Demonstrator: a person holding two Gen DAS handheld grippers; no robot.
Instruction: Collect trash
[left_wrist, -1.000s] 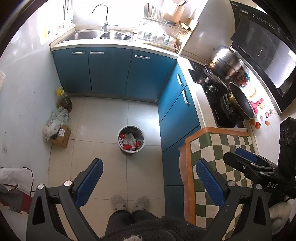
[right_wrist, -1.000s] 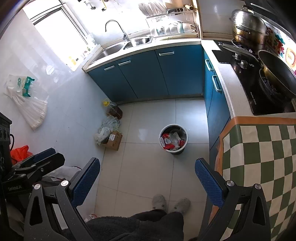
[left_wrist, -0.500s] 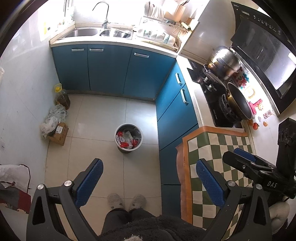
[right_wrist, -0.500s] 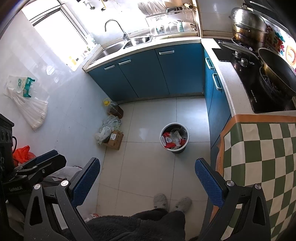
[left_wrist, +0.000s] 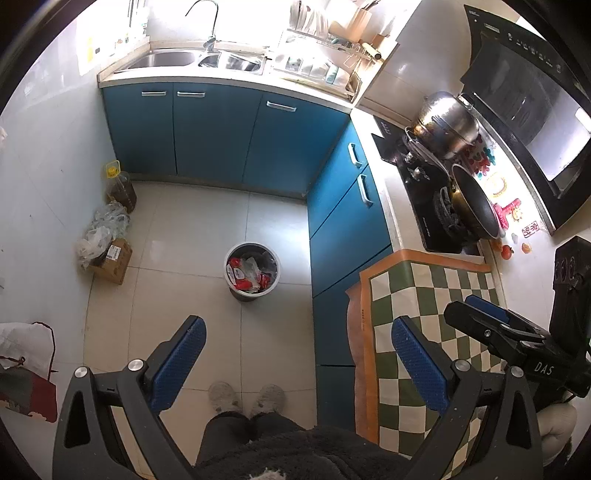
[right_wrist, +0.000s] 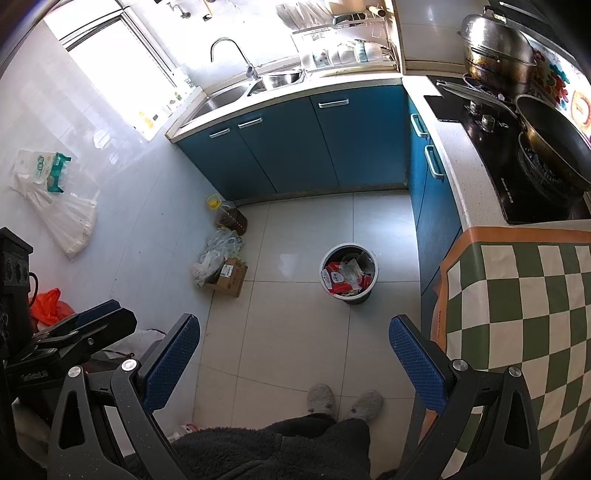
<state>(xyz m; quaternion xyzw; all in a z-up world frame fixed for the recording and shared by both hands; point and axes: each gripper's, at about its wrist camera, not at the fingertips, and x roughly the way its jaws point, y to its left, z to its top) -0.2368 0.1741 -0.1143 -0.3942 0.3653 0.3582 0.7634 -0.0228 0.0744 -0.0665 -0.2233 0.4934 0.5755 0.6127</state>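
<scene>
A round grey trash bin (left_wrist: 252, 270) stands on the tiled floor, holding red and white wrappers; it also shows in the right wrist view (right_wrist: 349, 273). My left gripper (left_wrist: 297, 356) is open and empty, held high above the floor, well short of the bin. My right gripper (right_wrist: 293, 356) is open and empty at the same height. The right gripper also shows from the side in the left wrist view (left_wrist: 491, 321), over the checkered cloth (left_wrist: 424, 295). The left gripper shows from the side in the right wrist view (right_wrist: 92, 321).
Blue cabinets (left_wrist: 221, 133) line the back and right. A stove with a wok (left_wrist: 472, 206) and a steel pot (left_wrist: 447, 123) sits on the right counter. A cardboard box (left_wrist: 110, 260), plastic bags (left_wrist: 103, 229) and an oil bottle (left_wrist: 120, 186) lie by the left wall. My slippered feet (left_wrist: 245, 398) are below.
Both views have drifted slightly; the bin and floor items sit a little further left in the left wrist view. Both grippers stay open and empty.
</scene>
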